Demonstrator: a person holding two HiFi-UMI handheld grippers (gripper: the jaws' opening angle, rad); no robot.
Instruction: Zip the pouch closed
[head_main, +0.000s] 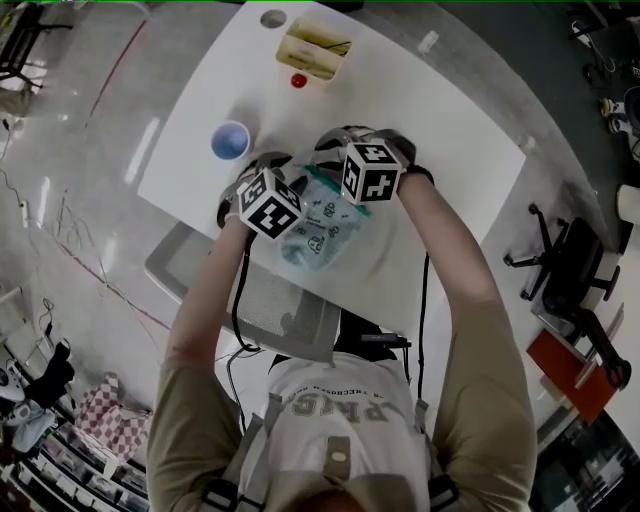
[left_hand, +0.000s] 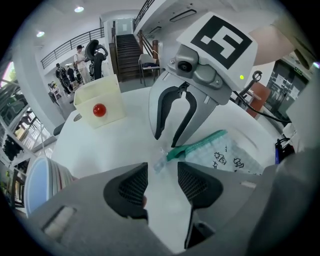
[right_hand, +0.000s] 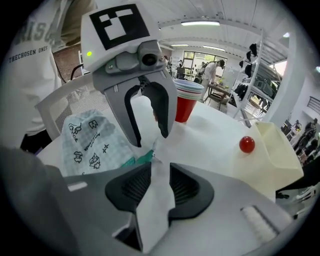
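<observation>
left tool (left_hand: 161, 174) is released: its two dark pads stand apart and only the white bench (left_hand: 115, 145) shows between them. right tool (right_hand: 159, 172) also grips nothing. its pads are closer to each other, but in its own view i see bare bench in the gap and nothing pressed.

the pouch (head_main: 322, 230) lies on the bench near the edge on my side, between my two hands. along its top runs the green zipper strip (left_hand: 200, 144). both tools point down at the same end of this strip, facing each other, with their tips near but not touching.

from the left tool, a small clear tab (left_hand: 160, 163) at the end of the strip lies just ahead of the gap. the long axis of the strip runs away to the right, along the printed body of the pouch. from the right tool, the same end is just ahead of its left pad. i cannot make out the slider itself.

i think the coming move turns on this: the end is about equally near to both tools, so one should pinch the tab to hold the pouch and the other should pull along the green line, not across it. the pouch looks thin and soft, so it may slide or wrinkle if the hold is weak.
</observation>
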